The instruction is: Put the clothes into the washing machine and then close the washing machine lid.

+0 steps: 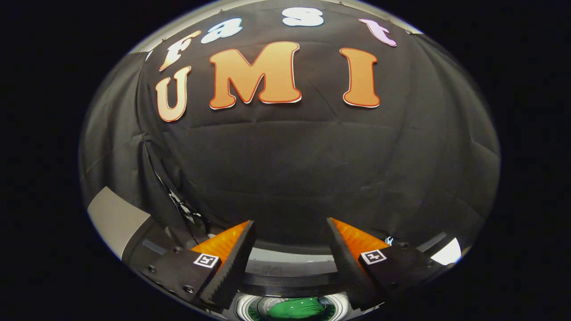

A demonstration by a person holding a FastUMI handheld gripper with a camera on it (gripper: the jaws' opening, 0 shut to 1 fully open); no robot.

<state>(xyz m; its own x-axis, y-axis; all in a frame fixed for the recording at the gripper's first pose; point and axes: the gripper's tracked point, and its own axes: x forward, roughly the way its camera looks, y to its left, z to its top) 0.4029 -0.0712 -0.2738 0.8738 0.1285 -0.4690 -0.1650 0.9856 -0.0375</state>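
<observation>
Tongs: two orange-backed fingers with black serrated pads, spread wide apart, nothing held between them, each carrying a small square marker. Position: raised above the washing machine, pointing toward the black cloth booth wall. Clothes: green garment lying inside the round drum opening, low between the finger bases, apart from both pads; it appears already deposited, though how fully it sits below the rim cannot be told. Lid: grey slab at the left beyond the left finger, seemingly standing open; its hinge is not clear. Dark cables run down the wall beside the lid. Remaining step, by judgement: closing the lid. Risks: the open fingers may slip off the smooth slab edge if they push at a poor angle, letting the lid drop hard; a fold of green fabric left over the rim would catch under the lid and stop it seating; a sweep toward the lid could snag the cables.
</observation>
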